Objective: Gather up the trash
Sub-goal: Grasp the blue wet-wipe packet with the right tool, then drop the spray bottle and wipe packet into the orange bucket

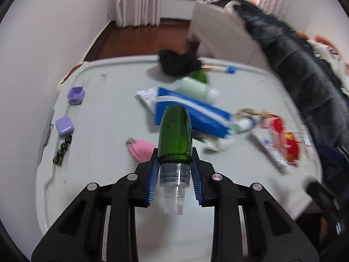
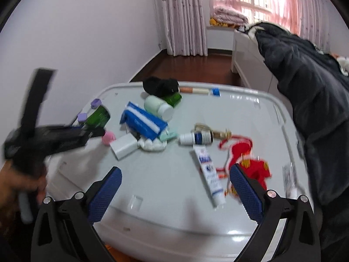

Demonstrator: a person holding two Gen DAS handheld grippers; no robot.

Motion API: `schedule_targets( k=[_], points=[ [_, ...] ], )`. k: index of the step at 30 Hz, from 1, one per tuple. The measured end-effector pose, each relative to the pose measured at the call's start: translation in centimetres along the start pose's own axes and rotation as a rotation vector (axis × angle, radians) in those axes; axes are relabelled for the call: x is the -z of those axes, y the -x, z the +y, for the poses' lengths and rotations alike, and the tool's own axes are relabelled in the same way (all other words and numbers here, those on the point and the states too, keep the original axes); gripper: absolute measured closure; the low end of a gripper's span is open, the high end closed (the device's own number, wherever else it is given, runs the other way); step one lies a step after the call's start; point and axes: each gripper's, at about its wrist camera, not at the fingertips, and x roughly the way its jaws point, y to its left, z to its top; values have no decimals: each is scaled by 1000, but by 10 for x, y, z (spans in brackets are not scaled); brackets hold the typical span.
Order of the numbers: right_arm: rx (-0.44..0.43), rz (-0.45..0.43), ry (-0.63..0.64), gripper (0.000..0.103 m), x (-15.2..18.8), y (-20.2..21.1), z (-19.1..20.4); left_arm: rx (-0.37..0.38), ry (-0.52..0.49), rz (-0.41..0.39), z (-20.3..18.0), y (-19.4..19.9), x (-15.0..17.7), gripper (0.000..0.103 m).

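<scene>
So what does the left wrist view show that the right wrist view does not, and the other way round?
Only the left wrist view shows the clear cap of the green bottle clamped between the left gripper pads, and a dark beaded item.

Only the right wrist view shows the open right gripper, a white box and the person's hand.

Both show the bottle, blue packet, toothpaste tube and table.
</scene>
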Motion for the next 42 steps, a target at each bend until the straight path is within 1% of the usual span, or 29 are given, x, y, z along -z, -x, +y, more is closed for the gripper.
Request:
schedule_targets(
  k=[2, 3, 5, 6, 7, 8, 9, 11, 14, 17, 18, 19, 20, 21, 23, 24, 25, 26, 28, 33, 37, 39, 41, 42],
  points=[
    [-7, -1, 9, 5, -13, -9, 3, 44, 20, -30, -3, 16, 13, 76],
    [-12, 1, 18, 5, -18, -15, 5, 58, 28, -35, -5, 18, 14, 76],
    [-41, 31, 68, 5, -31, -38, 14, 82, 47, -43, -4, 24, 21, 76],
    [-52, 54, 108, 5, -39, -55, 22, 81, 41, -42, -3, 25, 21, 76],
    [-51, 61, 132, 5, -43, -64, 28, 75, 34, -45, -3, 25, 19, 76],
    [-62, 72, 183, 5, -50, -80, 40, 64, 31, -57, -2, 23, 16, 76],
    [-74, 74, 218, 5, -55, -89, 47, 56, 28, -65, -1, 24, 15, 76],
    [-69, 74, 303, 6, -65, -112, 65, 50, 30, -70, 5, 25, 15, 76],
    [-75, 101, 326, 10, -75, -137, 77, 56, 49, -65, 14, 27, 18, 76],
    [-83, 173, 291, 11, -81, -166, 81, 66, 62, -55, 22, 28, 20, 76],
    [-73, 185, 291, 14, -81, -170, 82, 70, 67, -56, 24, 29, 20, 76],
    [-66, 200, 292, 25, -80, -175, 83, 78, 74, -57, 26, 30, 20, 76],
    [-67, 219, 295, 34, -79, -180, 84, 85, 80, -59, 27, 31, 20, 76],
    [-54, 257, 306, 38, -77, -187, 85, 88, 84, -62, 28, 33, 20, 76],
    [-46, 251, 299, 43, -77, -185, 85, 93, 86, -68, 29, 34, 20, 76],
    [-39, 257, 291, 48, -78, -183, 84, 96, 85, -71, 28, 36, 19, 76],
    [-45, 261, 274, 60, -79, -180, 83, 99, 84, -72, 28, 36, 20, 76],
    [-55, 261, 261, 64, -80, -177, 81, 102, 83, -72, 27, 37, 20, 76],
    [-98, 249, 196, 65, -85, -164, 74, 110, 86, -76, 27, 37, 20, 76],
    [-132, 188, 147, 66, -89, -128, 67, 130, 100, -77, 28, 38, 19, 76],
    [-154, 141, 107, 66, -85, -84, 59, 136, 68, -77, 22, 43, 22, 76],
    [-165, 129, 88, 66, -69, -53, 56, 142, 39, -63, 16, 46, 28, 76],
    [-181, 136, 76, 66, -45, -25, 55, 191, 18, -34, 4, 52, 39, 76],
    [-187, 146, 71, 65, -24, -4, 54, 211, 10, -23, -2, 54, 45, 76]
  ],
)
